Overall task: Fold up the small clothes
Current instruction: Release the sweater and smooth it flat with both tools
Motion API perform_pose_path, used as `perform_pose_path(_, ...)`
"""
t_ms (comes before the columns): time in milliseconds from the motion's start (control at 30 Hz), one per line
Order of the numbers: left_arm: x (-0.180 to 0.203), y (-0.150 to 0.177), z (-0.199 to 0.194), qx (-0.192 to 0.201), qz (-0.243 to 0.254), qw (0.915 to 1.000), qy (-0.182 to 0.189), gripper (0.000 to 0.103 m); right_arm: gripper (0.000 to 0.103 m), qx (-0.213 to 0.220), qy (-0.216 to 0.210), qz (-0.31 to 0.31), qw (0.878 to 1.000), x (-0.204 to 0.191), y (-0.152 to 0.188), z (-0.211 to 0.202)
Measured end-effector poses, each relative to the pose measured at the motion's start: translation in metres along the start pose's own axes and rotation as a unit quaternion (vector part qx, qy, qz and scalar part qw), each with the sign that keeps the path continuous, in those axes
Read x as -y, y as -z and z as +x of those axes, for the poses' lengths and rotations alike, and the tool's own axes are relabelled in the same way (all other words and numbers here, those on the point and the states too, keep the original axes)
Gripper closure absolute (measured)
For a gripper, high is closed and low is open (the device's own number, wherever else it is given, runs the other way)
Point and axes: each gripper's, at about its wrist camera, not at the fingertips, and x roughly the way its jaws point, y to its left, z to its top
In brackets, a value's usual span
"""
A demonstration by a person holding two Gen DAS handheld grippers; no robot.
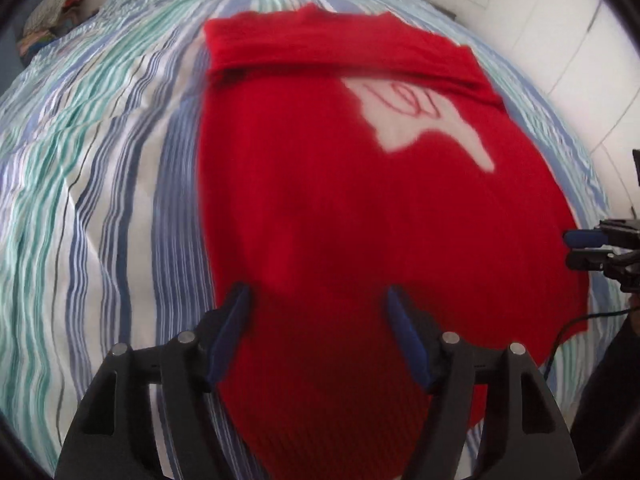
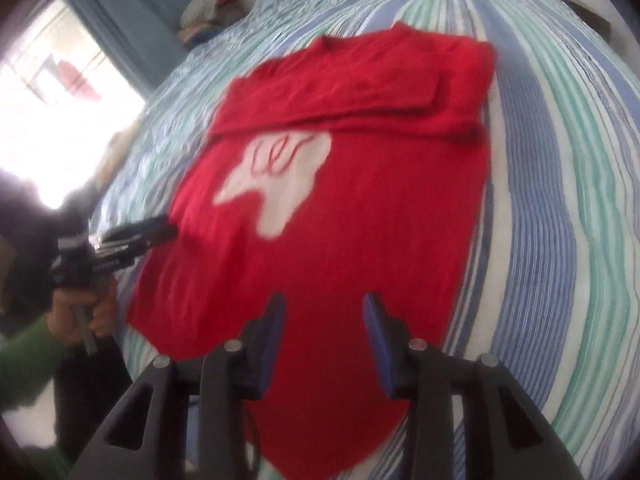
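Observation:
A red sweater [image 1: 360, 208] with a white motif [image 1: 416, 116] lies flat on the striped bedsheet [image 1: 100, 160]. Its sleeves are folded across the chest near the collar. My left gripper [image 1: 318, 300] is open and empty, hovering over the sweater's near hem. In the right wrist view the sweater [image 2: 360, 220] fills the middle, and my right gripper [image 2: 324, 308] is open and empty above its hem. The left gripper [image 2: 160, 232] shows there at the sweater's left edge. The right gripper [image 1: 580, 248] shows at the right edge of the left wrist view.
A pile of clothes [image 1: 56, 12] sits at the bed's far corner, also seen in the right wrist view [image 2: 212, 8]. White cupboard doors [image 1: 560, 40] stand past the bed. A bright window [image 2: 52, 100] with a blue curtain [image 2: 132, 12] is at the left.

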Motion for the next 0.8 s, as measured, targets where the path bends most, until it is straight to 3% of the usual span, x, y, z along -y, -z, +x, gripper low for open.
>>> perform_pose_path(100, 0.016, 0.021, -0.012, -0.014, 0.027, 0.9987, -0.041, 0.028, 0.062, -0.029, 0.059, -0.029, 0.997, -0.011, 0.064, 0.012)
perform_pose_path(167, 0.014, 0.028, -0.017, -0.025, 0.008, 0.9988, -0.042, 0.026, 0.062, 0.006, 0.092, -0.040, 0.995, -0.019, 0.097, 0.003)
perform_pose_path(267, 0.011, 0.035, -0.020, -0.023, -0.001, 0.9987, -0.047, 0.024, 0.058, 0.019, 0.116, -0.017, 0.993, -0.021, 0.121, -0.001)
perform_pose_path(400, 0.002, 0.030, -0.036, -0.017, -0.035, 0.9988, -0.028, 0.024, 0.058, 0.040, 0.112, 0.014, 0.993, -0.018, 0.122, -0.012)
perform_pose_path(467, -0.005, 0.023, -0.052, 0.021, -0.055, 0.9980, -0.022, 0.022, 0.058, 0.061, 0.112, 0.019, 0.992, -0.018, 0.119, -0.025)
perform_pose_path(533, -0.013, 0.017, -0.067, 0.060, -0.074, 0.9949, -0.030, 0.015, 0.058, 0.100, 0.126, 0.020, 0.987, -0.018, 0.119, -0.046)
perform_pose_path(600, -0.021, 0.006, -0.073, 0.082, -0.096, 0.9916, -0.028, 0.013, 0.050, 0.136, 0.146, 0.024, 0.980, -0.018, 0.115, -0.061)
perform_pose_path(700, -0.019, -0.006, -0.071, 0.091, -0.112, 0.9895, -0.007, 0.013, 0.049, 0.158, 0.145, 0.042, 0.976, -0.013, 0.102, -0.070)
perform_pose_path(800, 0.002, -0.005, -0.050, 0.081, -0.091, 0.9925, 0.004, 0.010, 0.049, 0.167, 0.140, 0.034, 0.975, -0.021, 0.086, -0.060)
